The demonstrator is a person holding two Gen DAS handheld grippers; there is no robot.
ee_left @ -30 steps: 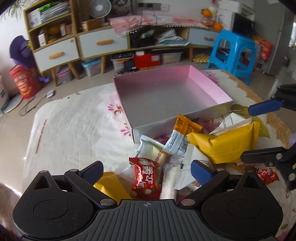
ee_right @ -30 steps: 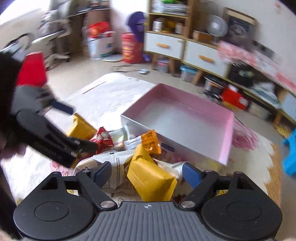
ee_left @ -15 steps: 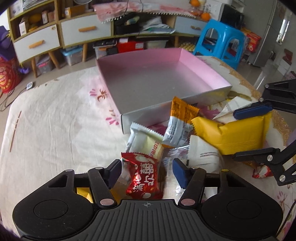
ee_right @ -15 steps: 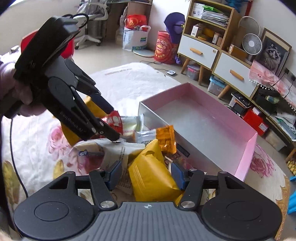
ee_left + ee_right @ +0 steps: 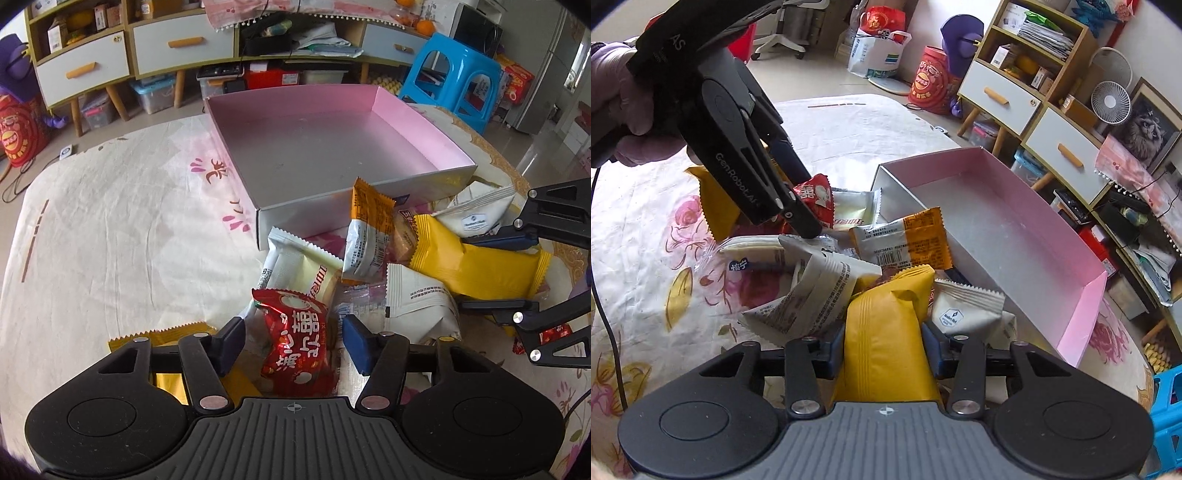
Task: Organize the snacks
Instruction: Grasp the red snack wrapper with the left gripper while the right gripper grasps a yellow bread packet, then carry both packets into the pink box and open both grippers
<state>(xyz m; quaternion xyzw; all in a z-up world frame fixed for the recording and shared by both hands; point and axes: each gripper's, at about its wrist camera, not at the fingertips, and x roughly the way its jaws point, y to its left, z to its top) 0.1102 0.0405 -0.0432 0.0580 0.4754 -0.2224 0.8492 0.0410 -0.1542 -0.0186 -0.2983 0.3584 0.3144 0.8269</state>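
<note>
A pile of snack packets lies on the floral cloth in front of an empty pink box [image 5: 303, 218] [image 5: 997, 229]. My left gripper [image 5: 293, 345] [image 5: 809, 201] straddles a red packet [image 5: 295, 343] [image 5: 816, 197]. Its jaws are closing, and a thin gap shows on each side of the packet. My right gripper [image 5: 883, 349] [image 5: 461, 273] is closing too, and its pads press both sides of a yellow packet [image 5: 886, 325] [image 5: 476, 266]. Around them lie an orange-and-silver packet [image 5: 367, 236] [image 5: 905, 240], a cream packet [image 5: 299, 269] and white packets [image 5: 417, 299] [image 5: 812, 291].
A gold packet [image 5: 162, 339] [image 5: 716, 203] lies left of the pile. A gloved hand [image 5: 624, 103] holds the left gripper. A blue stool [image 5: 450, 74] and low cabinets with drawers [image 5: 85, 70] stand on the floor beyond the table. Bare cloth [image 5: 110, 221] spreads left of the box.
Both grippers have come down onto the pile and their jaws have narrowed. The right pads have come onto the yellow packet. The left fingers have drawn in around the red packet.
</note>
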